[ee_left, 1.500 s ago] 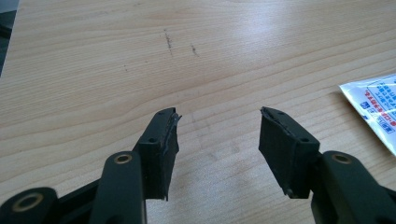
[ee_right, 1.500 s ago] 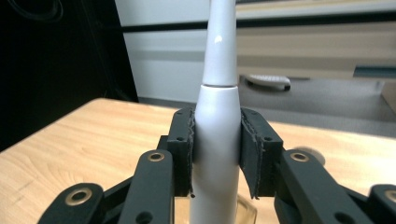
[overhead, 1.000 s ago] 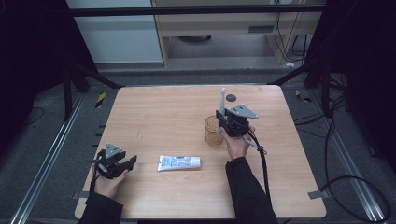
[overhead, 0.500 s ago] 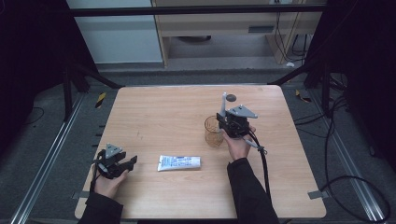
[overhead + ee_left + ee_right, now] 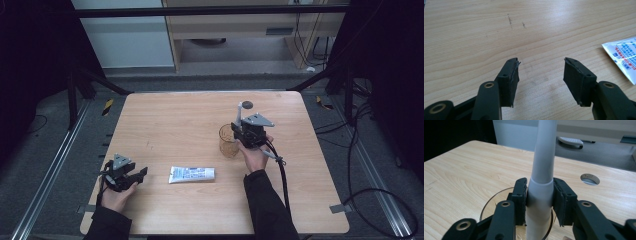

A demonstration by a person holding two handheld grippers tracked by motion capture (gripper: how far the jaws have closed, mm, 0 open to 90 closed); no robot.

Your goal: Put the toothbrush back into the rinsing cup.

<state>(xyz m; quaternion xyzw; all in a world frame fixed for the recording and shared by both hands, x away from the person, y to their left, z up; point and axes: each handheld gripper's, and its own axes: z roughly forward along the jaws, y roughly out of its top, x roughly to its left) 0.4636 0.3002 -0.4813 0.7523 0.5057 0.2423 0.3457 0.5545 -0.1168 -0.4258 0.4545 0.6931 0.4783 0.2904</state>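
Note:
My right gripper (image 5: 239,129) (image 5: 539,188) is shut on a pale grey-white stick, likely a toothbrush handle (image 5: 239,114) (image 5: 543,162). The handle stands upright, with its lower end inside a clear amber cup (image 5: 228,141) (image 5: 488,206) near the table's middle right. My left gripper (image 5: 138,174) (image 5: 541,65) rests low at the front left of the table. It is open, with bare wood between its jaws. A white toothpaste tube (image 5: 192,174) (image 5: 624,53) lies flat on the table just right of the left gripper.
The wooden table (image 5: 170,120) has a round cable hole (image 5: 247,104) (image 5: 590,179) behind the cup. A black cable (image 5: 283,175) trails from the right gripper along the person's forearm. Dark frame posts and floor rails surround the table.

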